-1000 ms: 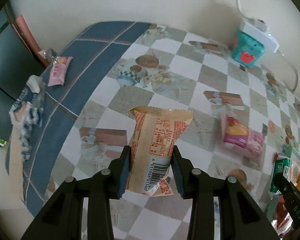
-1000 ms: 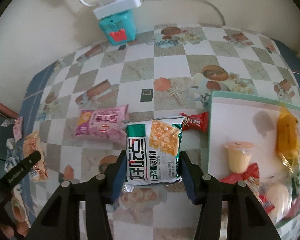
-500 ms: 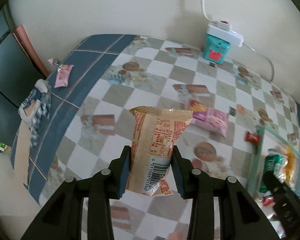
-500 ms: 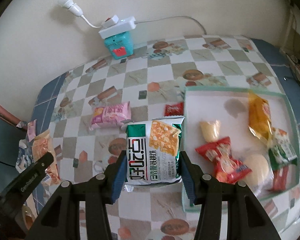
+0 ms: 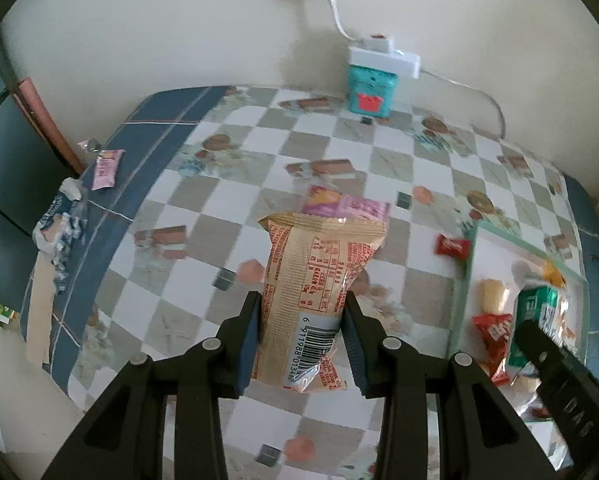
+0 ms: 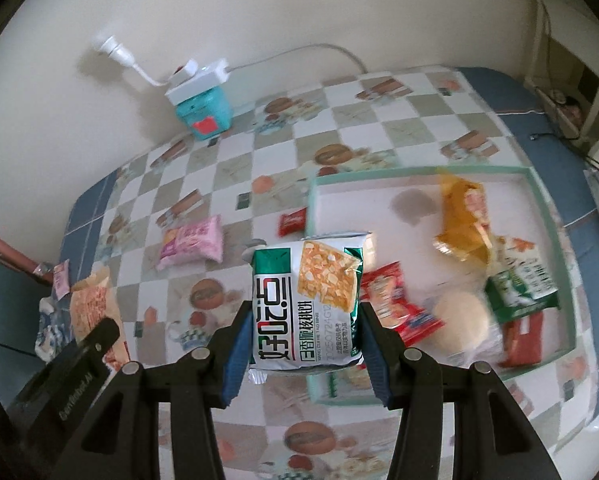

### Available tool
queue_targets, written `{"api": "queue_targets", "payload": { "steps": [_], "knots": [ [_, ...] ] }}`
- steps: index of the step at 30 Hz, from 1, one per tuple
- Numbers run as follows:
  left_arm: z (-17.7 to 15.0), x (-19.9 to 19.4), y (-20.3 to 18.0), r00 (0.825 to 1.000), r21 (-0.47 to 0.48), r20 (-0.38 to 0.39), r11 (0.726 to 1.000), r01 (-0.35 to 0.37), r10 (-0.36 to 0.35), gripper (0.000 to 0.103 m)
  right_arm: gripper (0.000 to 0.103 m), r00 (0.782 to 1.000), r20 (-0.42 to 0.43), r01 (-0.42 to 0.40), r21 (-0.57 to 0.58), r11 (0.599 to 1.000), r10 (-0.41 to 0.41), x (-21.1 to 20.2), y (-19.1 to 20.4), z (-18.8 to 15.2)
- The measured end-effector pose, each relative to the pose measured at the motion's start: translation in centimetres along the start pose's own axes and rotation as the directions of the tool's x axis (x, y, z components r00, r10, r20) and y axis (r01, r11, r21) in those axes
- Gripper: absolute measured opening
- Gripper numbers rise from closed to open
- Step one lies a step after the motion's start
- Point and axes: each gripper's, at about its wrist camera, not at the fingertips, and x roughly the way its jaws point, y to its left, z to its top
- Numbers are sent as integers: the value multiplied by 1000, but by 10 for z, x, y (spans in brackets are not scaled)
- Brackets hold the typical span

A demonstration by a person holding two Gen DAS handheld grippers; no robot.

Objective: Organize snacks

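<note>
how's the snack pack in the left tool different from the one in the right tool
The beige pack in the left tool is tan with red print and a barcode facing the camera; the green and white pack in the right tool shows a cracker picture and large lettering. The beige pack is narrower and longer, the green and white pack squarer. Both are sealed, clamped at their lower ends and held above the table.

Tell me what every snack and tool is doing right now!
left tool: shut on the orange packet.
orange packet: held above the table.
right tool: shut on the green packet.
green packet: held over the tray's edge.
tray: holds several snacks.
pink packet: lying on the table.
small red packet: on the table beside the tray.
</note>
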Motion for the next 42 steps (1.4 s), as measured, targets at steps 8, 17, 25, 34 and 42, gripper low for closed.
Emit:
{"api": "queue_targets", "payload": {
  "steps": [8, 17, 25, 34, 42],
  "knots": [
    [-4, 0, -55, 1000, 78, -9, 997, 25, -24, 41, 53, 999, 12, 47, 86, 995, -48, -5, -47, 17],
    [-5, 0, -117, 997, 172, -21, 983, 70, -68, 41, 53, 997, 2, 72, 201, 977, -74, -2, -100, 31],
    [-2, 4, -154, 993, 212, -32, 970, 119, -115, 41, 53, 996, 14, 85, 269, 959, -92, -3, -136, 47],
    [2, 18, -191, 987, 256, -44, 954, 158, -152, 41, 53, 993, -2, 113, 315, 942, -118, 8, -166, 57],
    [-4, 29, -216, 982, 301, -66, 934, 191, -179, 41, 53, 989, -16, 143, 339, 930, -146, 18, -181, 62]
  ]
}}
